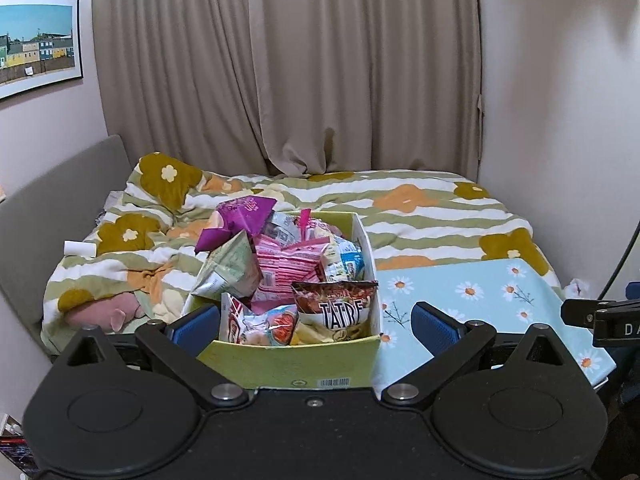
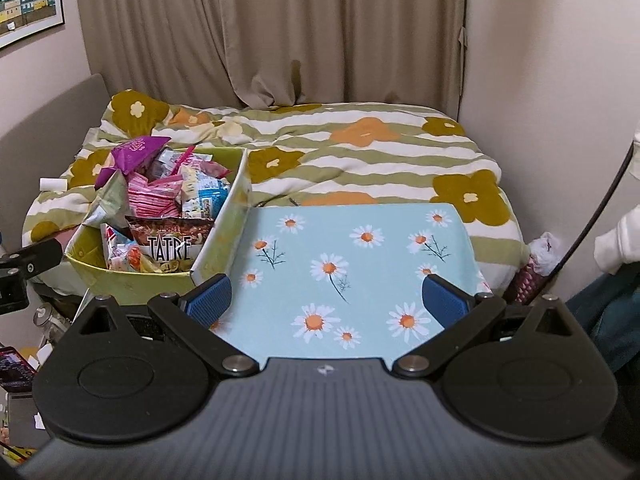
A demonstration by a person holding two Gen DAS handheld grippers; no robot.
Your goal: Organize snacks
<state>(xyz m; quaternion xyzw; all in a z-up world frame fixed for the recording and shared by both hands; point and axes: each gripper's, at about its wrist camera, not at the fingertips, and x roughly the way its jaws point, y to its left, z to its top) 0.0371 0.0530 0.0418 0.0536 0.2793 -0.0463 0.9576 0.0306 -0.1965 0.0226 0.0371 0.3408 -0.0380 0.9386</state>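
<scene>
Two jaws wide, snack box (image 1: 292, 364) between left, seemingly untouched

Beige pleated curtains (image 1: 280, 64) hang behind a green-and-white striped duvet with orange and olive flowers (image 2: 360, 148). A framed picture of coloured houses (image 1: 36, 44) is on the wall, a pink plush toy (image 1: 108, 312) peeks from under the bedding.

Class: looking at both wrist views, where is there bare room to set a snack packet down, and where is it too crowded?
Free: the daisy-print surface, bare between the green box and the wall side. The striped duvet behind it lies open too. Crowded: the box itself, heaped with snack packets above its rim.
</scene>
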